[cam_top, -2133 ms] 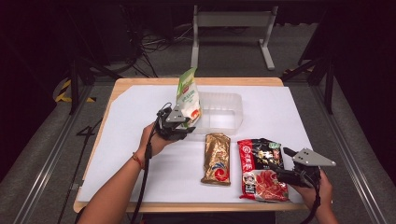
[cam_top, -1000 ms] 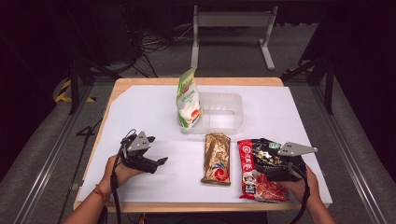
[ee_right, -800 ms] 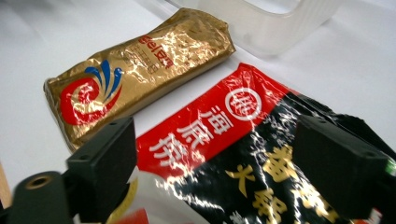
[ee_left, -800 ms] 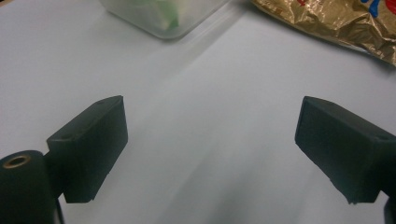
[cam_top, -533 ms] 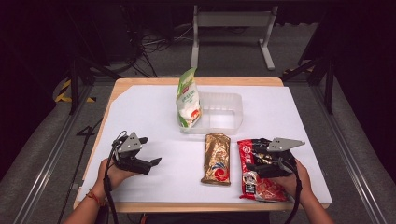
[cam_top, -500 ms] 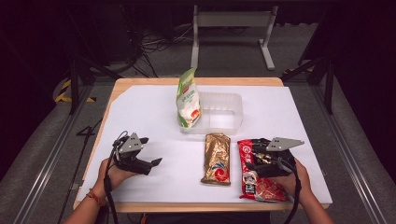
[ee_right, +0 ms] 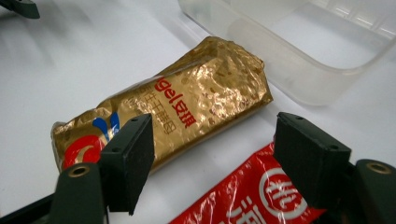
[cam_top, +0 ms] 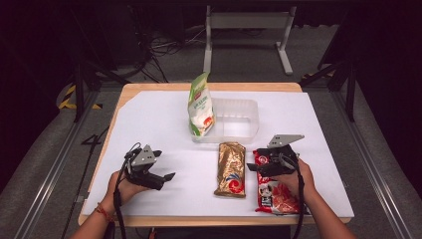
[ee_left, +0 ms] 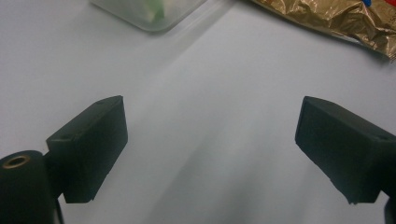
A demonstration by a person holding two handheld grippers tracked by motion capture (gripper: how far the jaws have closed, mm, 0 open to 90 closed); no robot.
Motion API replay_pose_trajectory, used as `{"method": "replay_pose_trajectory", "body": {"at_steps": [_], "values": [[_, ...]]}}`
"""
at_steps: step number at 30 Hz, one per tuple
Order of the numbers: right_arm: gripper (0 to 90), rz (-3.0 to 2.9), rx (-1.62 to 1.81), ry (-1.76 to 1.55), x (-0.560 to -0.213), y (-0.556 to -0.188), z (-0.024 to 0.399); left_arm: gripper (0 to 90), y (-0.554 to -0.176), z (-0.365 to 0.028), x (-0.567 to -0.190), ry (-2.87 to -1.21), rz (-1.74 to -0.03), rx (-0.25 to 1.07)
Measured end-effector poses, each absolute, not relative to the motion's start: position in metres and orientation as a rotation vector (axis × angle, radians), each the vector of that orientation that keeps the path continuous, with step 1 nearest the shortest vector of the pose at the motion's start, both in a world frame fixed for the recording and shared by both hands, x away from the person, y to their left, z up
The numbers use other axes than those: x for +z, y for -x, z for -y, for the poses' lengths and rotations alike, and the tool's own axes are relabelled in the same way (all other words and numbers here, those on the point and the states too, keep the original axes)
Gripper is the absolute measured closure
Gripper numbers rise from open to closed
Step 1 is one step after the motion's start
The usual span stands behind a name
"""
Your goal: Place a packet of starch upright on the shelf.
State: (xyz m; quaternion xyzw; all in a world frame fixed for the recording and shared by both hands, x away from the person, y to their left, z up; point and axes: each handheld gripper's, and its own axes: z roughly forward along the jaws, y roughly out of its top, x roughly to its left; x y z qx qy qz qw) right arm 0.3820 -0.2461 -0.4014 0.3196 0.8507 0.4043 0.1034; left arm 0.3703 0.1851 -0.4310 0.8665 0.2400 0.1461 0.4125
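So the landmark here is the clear rectangular plastic tub (cam_top: 238, 119) sitting toward the far middle of the white-covered table (cam_top: 149, 114).

A green and white standing snack pouch (cam_top: 200, 105) leans upright against the tub's left end, looks like it's partly inside it. Just on the near side of the tub lies a crinkly gold foil packet with a red and blue logo (cam_top: 231, 169), flat on the table, one short end pointing at the tub and nearly reaching its wall. To the right of that, also near-side of the tub, is a red plastic snack bag with white lettering (cam_top: 272, 191), lying parallel to the gold one with a small gap.

The right hand-held gripper (cam_top: 255, 168) hovers over the far end of the red bag, just near-side of the tub's right corner. Its jaws have just been closing a bit but they're released, gripping nothing. In the right gripper view the gold packet (ee_right: 163, 116) and red bag (ee_right: 252, 196) sit beyond the gap.

The left hand-held gripper (cam_top: 168, 178) is well off to the near left of the tub, over bare table, jaws spread wide, nothing between them.
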Motion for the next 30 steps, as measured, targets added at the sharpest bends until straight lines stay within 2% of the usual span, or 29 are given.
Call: {"method": "replay_pose_trajectory", "body": {"at_steps": [14, 30], "values": [[32.8, -2.571, 1.121, -1.030, -0.401, -0.409, 0.215, 11.2, -0.361, -0.176, -0.433, -2.207, -0.559, 0.358], [26.2, -2.631, 1.033, -1.273, -0.420, -0.445, 0.200, 11.6, -0.362, -0.173, -0.435, -2.220, -0.551, 0.349]]}}
